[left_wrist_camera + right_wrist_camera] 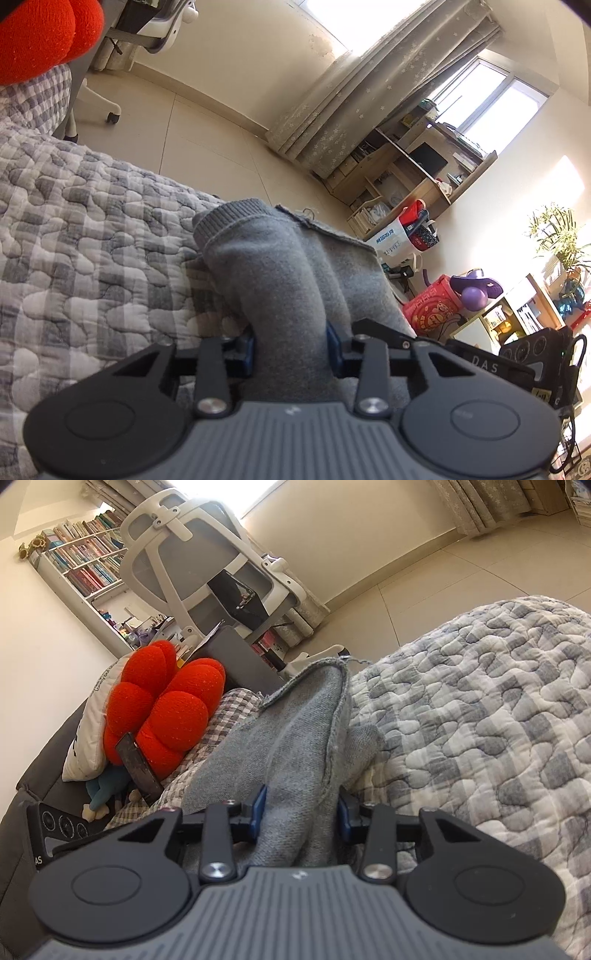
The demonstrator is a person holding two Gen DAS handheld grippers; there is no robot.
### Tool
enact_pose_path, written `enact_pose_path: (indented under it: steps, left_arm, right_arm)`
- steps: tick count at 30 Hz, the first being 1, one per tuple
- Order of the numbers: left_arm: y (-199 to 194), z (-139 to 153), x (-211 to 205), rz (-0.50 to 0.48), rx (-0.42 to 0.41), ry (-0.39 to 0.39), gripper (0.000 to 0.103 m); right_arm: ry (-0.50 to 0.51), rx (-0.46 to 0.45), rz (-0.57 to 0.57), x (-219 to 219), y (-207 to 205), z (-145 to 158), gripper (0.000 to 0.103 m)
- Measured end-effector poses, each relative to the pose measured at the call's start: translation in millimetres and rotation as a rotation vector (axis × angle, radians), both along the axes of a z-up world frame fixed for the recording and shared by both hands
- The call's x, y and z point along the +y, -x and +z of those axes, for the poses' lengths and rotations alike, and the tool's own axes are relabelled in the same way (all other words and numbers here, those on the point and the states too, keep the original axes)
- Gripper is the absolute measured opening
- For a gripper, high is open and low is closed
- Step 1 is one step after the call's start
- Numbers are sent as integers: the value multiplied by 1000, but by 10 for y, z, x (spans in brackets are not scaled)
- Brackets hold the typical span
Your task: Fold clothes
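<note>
Left wrist view, from left to right: an orange cushion [35,35] sits in the top corner, plump and knitted, above a quilt [85,229] of grey and white checks stitched in puffy cloud shapes. Past the quilt's edge lie pale floor tiles and a hanging curtain [354,96] with small flower prints. In the middle, the left gripper [290,349] has its blue pads pinching a thick fold of the grey sweater [280,266], soft fleece with a ribbed cuff, which rises over the quilt and hides what is straight ahead. To the right stand wooden shelves [413,173], a red box [432,302] and a potted plant [557,232]. Right wrist view: a bookcase [85,561] lines the wall, the cushion [166,709] leans on a white pillow [92,731], and a mesh chair [207,557] stands behind. The right gripper [301,812] also has its jaws closed on sweater [295,738] cloth, a frayed hem peaking above, with quilt [480,709] to the right.
</note>
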State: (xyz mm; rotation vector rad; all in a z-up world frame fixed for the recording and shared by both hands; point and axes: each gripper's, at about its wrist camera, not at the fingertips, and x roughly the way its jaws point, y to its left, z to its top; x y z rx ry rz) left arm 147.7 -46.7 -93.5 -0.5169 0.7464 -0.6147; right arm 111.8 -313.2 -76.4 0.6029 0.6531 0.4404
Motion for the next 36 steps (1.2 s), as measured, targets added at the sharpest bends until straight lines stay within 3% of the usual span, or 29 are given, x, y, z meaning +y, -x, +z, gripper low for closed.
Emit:
enact_pose_path:
  steps: [6,16,26,36]
  left_arm:
    - [90,136,204,20,-18,-2,32]
    - [376,470,880,95,-54,-9,32]
    - [707,808,1749,159,-66,-57,31]
    - [1076,945,2825,231,-37,-88,31]
  right_arm:
    - [19,-7,27,265,26,205,39]
    - [-18,2,120,856,13,435,39]
    - [-27,4,225,1768,109,661,39]
    - [-42,24,310,2837,348,738,39]
